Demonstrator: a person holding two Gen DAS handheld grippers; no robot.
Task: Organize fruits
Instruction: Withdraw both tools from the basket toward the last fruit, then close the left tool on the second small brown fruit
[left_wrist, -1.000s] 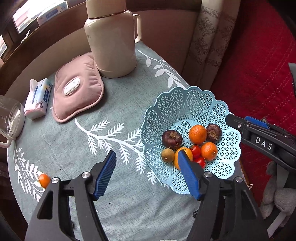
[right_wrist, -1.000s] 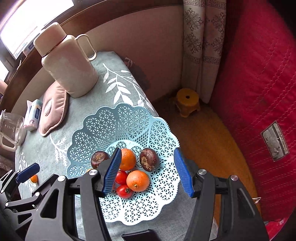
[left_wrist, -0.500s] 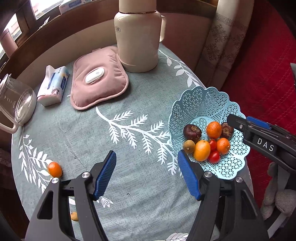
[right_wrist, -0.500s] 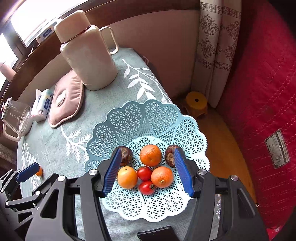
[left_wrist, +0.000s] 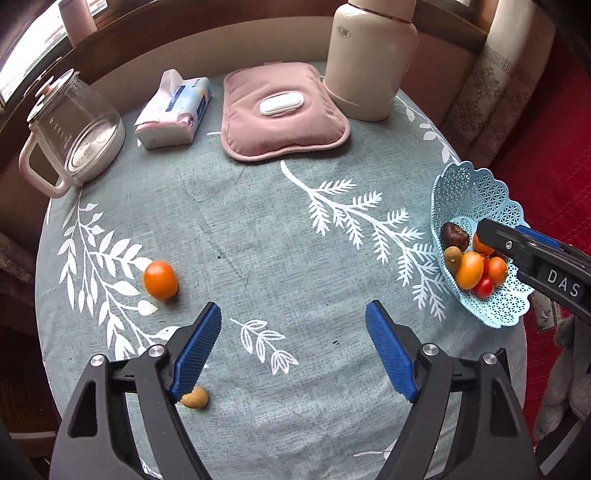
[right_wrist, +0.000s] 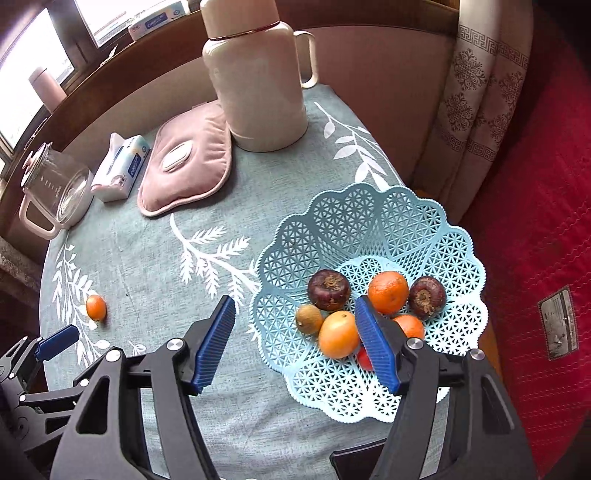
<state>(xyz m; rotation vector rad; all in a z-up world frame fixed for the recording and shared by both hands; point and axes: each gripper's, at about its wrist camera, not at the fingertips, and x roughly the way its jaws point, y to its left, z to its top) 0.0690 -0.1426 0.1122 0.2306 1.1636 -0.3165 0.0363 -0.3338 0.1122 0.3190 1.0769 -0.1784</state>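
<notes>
At the bottom of each frame, the left gripper (left_wrist: 293, 350) and right gripper (right_wrist: 295, 345) are seen opening, nothing held. Fruits are kept in the blue basket (right_wrist: 369, 229), right; a kumquat (left_wrist: 160, 279) is left on the bench (left_wrist: 258, 229), lower left.

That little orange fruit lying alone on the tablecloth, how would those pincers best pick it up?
Probably from straight above, pads closing across the narrow middle of the orange fruit. It is oval and lies on its side with bare tablecloth all round, so nothing blocks either pad. The left gripper, jaws opening and empty, is nearer.
</notes>
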